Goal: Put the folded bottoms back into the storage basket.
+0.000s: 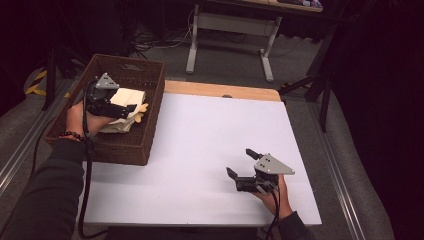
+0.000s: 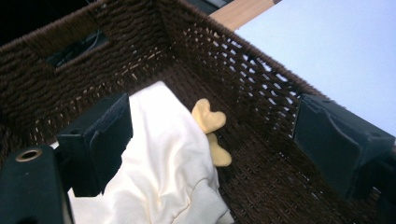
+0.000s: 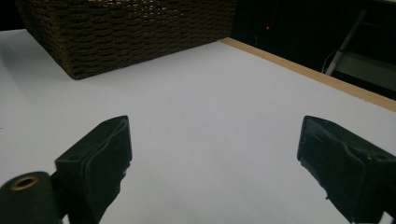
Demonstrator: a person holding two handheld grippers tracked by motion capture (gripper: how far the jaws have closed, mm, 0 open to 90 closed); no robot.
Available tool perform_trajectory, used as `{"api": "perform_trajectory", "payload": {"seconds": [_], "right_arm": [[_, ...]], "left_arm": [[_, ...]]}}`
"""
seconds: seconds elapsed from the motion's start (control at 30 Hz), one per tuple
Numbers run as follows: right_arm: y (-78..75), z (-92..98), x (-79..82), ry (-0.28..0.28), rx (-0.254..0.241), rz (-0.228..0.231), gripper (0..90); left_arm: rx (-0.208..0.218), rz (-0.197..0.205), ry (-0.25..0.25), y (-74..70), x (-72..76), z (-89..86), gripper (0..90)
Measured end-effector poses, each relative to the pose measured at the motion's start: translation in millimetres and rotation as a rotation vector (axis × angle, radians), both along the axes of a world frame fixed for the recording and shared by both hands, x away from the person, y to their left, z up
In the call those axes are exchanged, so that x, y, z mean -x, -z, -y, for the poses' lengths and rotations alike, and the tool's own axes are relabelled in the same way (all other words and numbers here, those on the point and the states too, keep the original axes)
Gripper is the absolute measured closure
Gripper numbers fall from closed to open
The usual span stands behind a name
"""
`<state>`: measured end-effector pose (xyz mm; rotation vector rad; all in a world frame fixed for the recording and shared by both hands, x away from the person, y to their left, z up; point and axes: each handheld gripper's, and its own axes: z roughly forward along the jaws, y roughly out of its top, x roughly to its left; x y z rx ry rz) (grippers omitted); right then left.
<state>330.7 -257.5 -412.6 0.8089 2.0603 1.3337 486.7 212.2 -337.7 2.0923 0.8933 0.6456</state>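
A dark brown woven basket [image 1: 127, 150] stands at the table's left edge with a folded cream cloth [image 1: 127, 97] lying inside it. My left gripper [image 1: 131, 111] hovers inside the basket just above the cloth [image 2: 163, 163], its jaws spread wide and pressing on nothing. A yellowish bit of fabric [image 2: 210, 119] pokes out beside the cloth against the basket wall [image 2: 243, 79]. My right gripper [image 1: 242, 162] rests low over the white table at the front right, jaws wide apart and empty. Ahead of my right gripper [image 3: 212, 154] lies bare table, with the basket [image 3: 126, 32] farther off.
The white table top [image 1: 210, 135] has a wooden strip [image 1: 220, 90] along its far edge. Beyond it stands a grey desk frame [image 1: 230, 30] on a dark floor. Metal rails [image 1: 345, 200] run along both sides of the table.
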Motion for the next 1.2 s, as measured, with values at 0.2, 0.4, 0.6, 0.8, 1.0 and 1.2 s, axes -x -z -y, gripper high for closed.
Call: {"api": "perform_trajectory", "payload": {"seconds": [0.2, 0.4, 0.6, 0.8, 1.0, 1.2], "right_arm": [[0.2, 1.7, -1.3, 0.014, -0.003, -0.006, 8.1], [-0.2, 5.0, -1.8, 0.025, -0.003, -0.014, 6.6], [-0.2, 6.2, -1.4, 0.037, 0.013, -0.009, 6.9], [-0.4, 7.4, -0.6, 0.042, 0.012, -0.013, 8.1], [-0.7, 7.8, 0.1, 0.04, 0.01, -0.01, 8.8], [-1.0, 9.5, 0.8, 0.045, 0.01, -0.009, 8.8]], "left_arm": [[0.023, 0.034, 0.025, -6.1, 8.8, 4.3, 13.2], [0.031, 0.061, 0.048, -8.7, 16.6, 9.9, 11.6], [0.041, 0.097, 0.061, -11.7, 25.4, 15.5, 9.3], [0.05, 0.129, 0.1, -13.8, 35.4, 22.1, 8.8], [0.072, 0.167, 0.125, -16.6, 45.5, 27.9, 8.7], [0.061, 0.198, 0.154, -17.3, 54.2, 35.3, 8.5]]}}
